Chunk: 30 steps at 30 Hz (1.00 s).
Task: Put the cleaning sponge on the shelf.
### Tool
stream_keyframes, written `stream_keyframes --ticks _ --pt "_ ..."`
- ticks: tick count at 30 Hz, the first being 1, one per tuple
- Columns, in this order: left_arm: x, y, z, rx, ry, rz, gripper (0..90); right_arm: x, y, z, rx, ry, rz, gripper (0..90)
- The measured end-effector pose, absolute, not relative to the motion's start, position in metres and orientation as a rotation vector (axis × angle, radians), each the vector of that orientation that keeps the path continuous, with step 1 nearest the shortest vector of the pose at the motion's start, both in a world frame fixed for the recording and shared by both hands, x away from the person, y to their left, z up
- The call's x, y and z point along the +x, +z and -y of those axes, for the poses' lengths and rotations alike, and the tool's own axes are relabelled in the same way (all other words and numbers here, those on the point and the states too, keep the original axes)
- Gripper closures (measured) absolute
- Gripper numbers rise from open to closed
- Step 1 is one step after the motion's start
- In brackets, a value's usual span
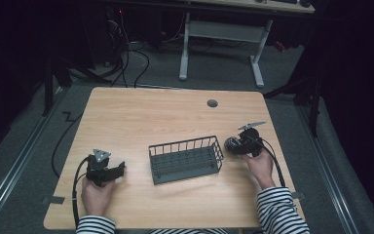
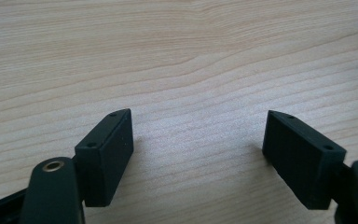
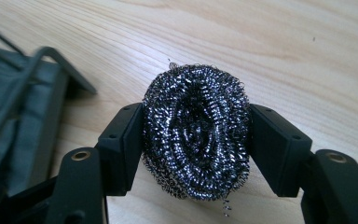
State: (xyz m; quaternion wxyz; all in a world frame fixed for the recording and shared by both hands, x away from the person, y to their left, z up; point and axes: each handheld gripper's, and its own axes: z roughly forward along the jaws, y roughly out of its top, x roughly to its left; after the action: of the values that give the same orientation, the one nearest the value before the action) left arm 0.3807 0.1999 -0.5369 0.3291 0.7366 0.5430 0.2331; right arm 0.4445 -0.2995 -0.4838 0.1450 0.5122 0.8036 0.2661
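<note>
Right gripper (image 3: pixel 196 140) pinching steel wool scourer (image 3: pixel 196 133); left idle.
Left gripper (image 2: pixel 198 149), nearest, rests low on the wooden table (image 1: pixel 141 112), jaws spread over bare wood. Scourer squeezed between right jaws, just right of wire basket (image 1: pixel 185 159).

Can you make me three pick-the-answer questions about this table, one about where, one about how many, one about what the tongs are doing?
1. Where is the wire basket?
A. between the two hands
B. on the floor
C. at the far edge

2. How many baskets are on the table?
A. one
B. two
C. three

3. What are the right tongs doing?
A. squeezing the steel wool scrubber
B. standing open with nothing between them
C. gripping the basket

Answers: A, it sits mid-table between the hands; A, one grey basket stands there; A, both pads press the scrubber's sides.
</note>
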Motion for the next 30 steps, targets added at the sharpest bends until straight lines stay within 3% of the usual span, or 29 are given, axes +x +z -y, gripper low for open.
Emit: stream_keyframes --ticks 20,30 --pt "0.381 -0.537 -0.200 1.926 0.610 -1.421 25.3 0.397 -0.421 0.300 1.272 0.930 -2.248 38.8" --pt "0.381 -0.537 -0.200 1.925 0.609 -1.421 25.4 0.383 -0.396 0.274 1.151 1.060 -2.308 38.7"
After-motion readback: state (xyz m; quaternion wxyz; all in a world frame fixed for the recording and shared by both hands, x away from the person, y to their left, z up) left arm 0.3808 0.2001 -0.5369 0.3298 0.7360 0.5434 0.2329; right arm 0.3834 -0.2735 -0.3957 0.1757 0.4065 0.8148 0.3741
